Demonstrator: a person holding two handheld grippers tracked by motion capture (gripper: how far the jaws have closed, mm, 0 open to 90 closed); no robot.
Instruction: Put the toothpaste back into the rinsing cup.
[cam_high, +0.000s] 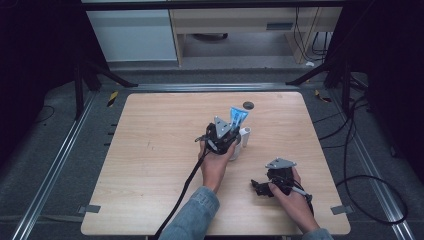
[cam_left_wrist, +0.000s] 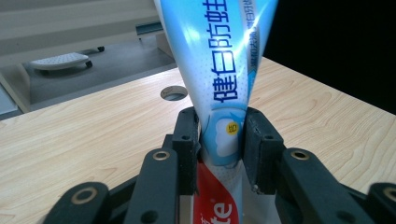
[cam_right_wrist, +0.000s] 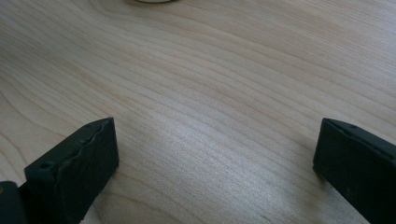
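Your left gripper sits near the middle of the wooden table, a little toward the far edge, and its jaws are clamped on a toothpaste tube — blue and white with Chinese lettering up top, a red band with white letters lower down. In the left gripper view the two black jaws press on either side of the tube's lower body, and the tube rises between them and widens toward its flat crimped end at the top of the frame. From the high view, the tube's blue end pokes out beyond the gripper toward the far side of the table, and a white part shows just to the right of the gripper; whether that is the tube's cap end or a separate item you cannot tell from here.

A round cable hole in the tabletop lies just beyond the tube.

Your right gripper rests low over the table's near right part, well apart from the left one. Its jaws stand wide — in the right gripper view bare wood grain lies between them, nothing held.

Your left forearm wears a denim sleeve.
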